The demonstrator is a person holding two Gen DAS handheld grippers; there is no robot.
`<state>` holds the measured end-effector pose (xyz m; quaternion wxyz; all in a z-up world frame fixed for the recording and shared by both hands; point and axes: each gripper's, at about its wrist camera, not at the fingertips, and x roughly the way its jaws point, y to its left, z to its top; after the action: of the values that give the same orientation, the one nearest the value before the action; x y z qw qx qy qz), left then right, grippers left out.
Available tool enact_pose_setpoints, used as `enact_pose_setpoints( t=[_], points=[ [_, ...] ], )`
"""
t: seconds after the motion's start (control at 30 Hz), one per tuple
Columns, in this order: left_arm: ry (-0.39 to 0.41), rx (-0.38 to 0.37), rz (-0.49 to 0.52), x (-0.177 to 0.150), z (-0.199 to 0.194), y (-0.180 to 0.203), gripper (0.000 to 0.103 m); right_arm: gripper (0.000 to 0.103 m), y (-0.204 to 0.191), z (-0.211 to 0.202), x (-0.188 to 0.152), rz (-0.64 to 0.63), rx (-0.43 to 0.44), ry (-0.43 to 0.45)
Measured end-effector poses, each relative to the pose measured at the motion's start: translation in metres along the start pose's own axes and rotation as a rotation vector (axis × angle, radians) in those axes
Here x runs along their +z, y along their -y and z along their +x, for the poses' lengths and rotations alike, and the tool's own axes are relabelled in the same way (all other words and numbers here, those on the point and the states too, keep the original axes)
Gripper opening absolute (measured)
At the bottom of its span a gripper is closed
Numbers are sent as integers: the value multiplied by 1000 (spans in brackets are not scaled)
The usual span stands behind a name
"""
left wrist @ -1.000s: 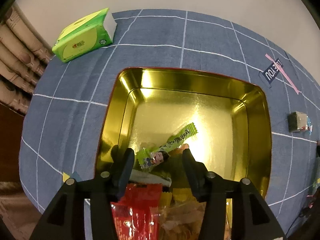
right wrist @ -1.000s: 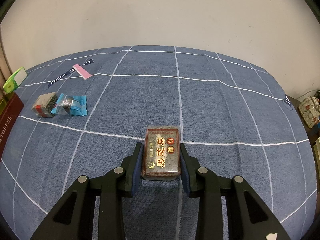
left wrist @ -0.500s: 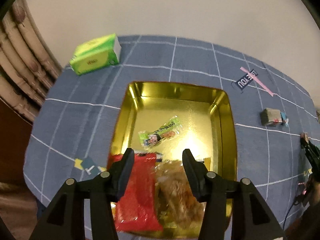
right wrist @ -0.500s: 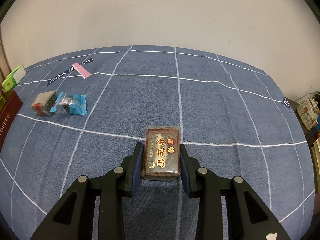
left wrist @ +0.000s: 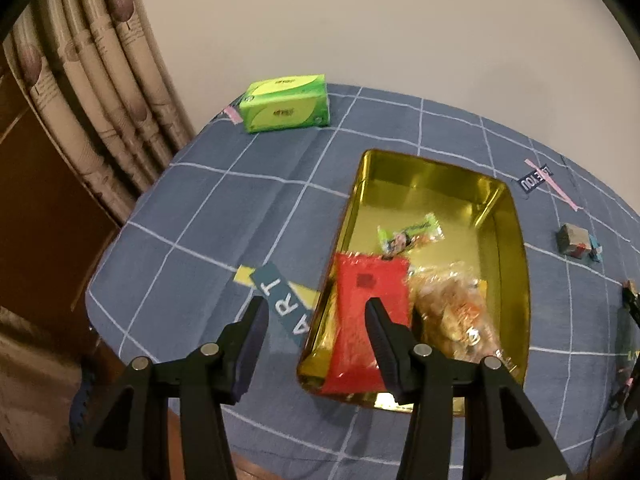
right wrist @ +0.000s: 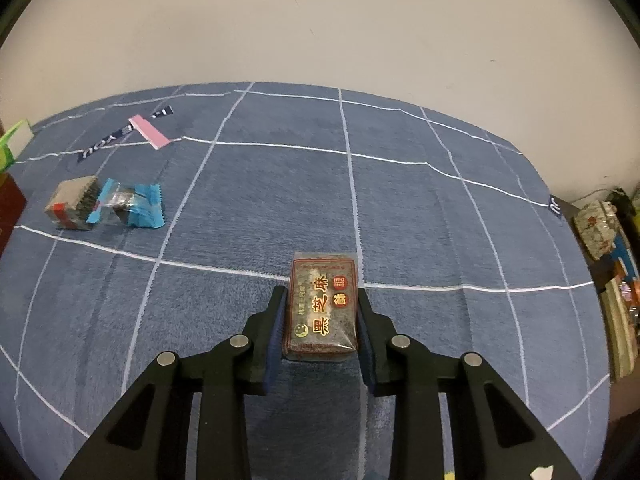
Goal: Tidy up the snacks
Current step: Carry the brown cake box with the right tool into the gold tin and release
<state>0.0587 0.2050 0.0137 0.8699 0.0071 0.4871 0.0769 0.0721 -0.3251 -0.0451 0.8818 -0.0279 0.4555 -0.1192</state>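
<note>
Left wrist view: the left gripper [left wrist: 316,316] is hanging above the near-left corner of the gold tin [left wrist: 516,240], fingers spread with nothing between them; the left finger is sitting over the blue cloth [left wrist: 208,216], the right finger over the red packet [left wrist: 368,304]. The tin is lying on the cloth and holding three snacks: the red packet along its left wall, a clear bag [left wrist: 452,308] of golden-brown pieces just beside it on the right, and a small green wrapper [left wrist: 412,234] farther in, touching the red packet's far end. A green tissue pack [left wrist: 286,102] is resting at the far left of the cloth, near the curtain [left wrist: 92,80]. Two small wrapped sweets [left wrist: 576,240] are lying on the cloth to the right of the tin, well apart from it. Right wrist view: the right gripper [right wrist: 322,320] is pinching a dark brown bar [right wrist: 323,304] in clear wrap, pads pressing on its two long sides, the bar pointing away from the camera with its printed face up and its underside appearing to be resting on the cloth. At far left a grey cube sweet [right wrist: 72,204] and a blue-wrapped sweet [right wrist: 128,204] are lying touching each other, well apart from the bar. A pink strip [right wrist: 150,132] is showing on the cloth beyond them.
</note>
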Motion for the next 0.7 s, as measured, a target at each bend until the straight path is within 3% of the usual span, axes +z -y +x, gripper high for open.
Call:
enact_pose_setpoints(
  t=[0.17, 0.3, 0.47, 0.7],
  points=[
    [15, 12, -21, -11, -3, -4, 51, 28, -8, -5, 2, 14, -49, -23],
    [24, 10, -44, -17, -7, -9, 51, 28, -21, -22, 6, 19, -33, -11],
    [36, 21, -69, -20, -12, -18, 51, 28, -52, -54, 11, 20, 70, 8],
    [48, 29, -112, -26, -18, -30, 51, 28, -137, -101, 16, -87, 243, 30]
  ],
)
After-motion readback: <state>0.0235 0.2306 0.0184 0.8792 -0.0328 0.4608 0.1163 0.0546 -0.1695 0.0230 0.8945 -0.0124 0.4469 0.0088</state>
